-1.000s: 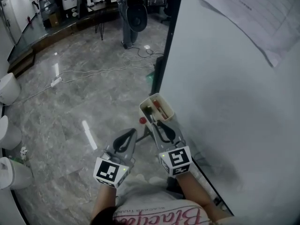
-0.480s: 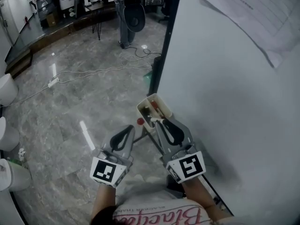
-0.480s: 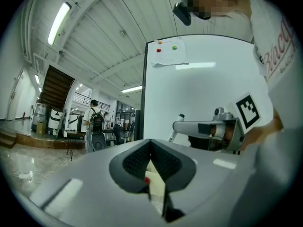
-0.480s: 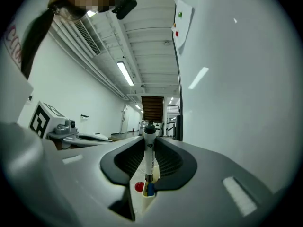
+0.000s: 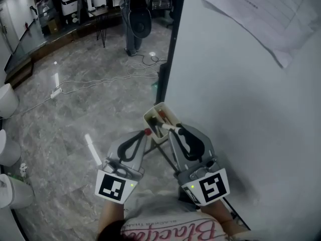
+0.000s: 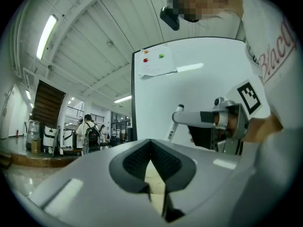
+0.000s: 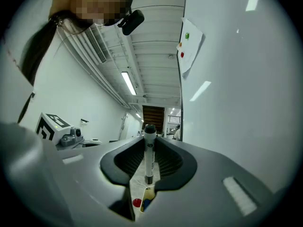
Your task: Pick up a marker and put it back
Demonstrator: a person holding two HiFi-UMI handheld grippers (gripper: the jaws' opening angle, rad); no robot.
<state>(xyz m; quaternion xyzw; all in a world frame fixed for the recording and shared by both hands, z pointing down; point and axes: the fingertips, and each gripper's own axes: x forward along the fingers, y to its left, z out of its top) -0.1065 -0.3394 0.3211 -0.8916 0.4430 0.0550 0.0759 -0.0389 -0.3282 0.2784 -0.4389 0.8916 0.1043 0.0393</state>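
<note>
My right gripper point(image 5: 175, 129) is shut on a white marker point(image 7: 149, 152) with a dark cap, which stands upright between the pads. The marker's white end point(image 5: 167, 126) sticks out just over the near end of the cream pen tray point(image 5: 149, 116) mounted beside the whiteboard point(image 5: 241, 109). In the left gripper view the same marker point(image 6: 173, 125) hangs from the right gripper point(image 6: 181, 117) in front of the board. My left gripper point(image 5: 143, 134) sits just left of the tray, shut, with nothing in it.
More pens, one with a red cap point(image 5: 161, 115), lie in the tray; a red and a blue item point(image 7: 138, 203) show below the jaws. A paper sheet point(image 5: 251, 14) hangs on the board. Cables point(image 5: 100, 79) cross the marble floor. People point(image 6: 90, 131) stand far off.
My right gripper has drawn back toward me from inside the tray, bringing the marker along. The left gripper has shifted slightly forward beside the tray.
</note>
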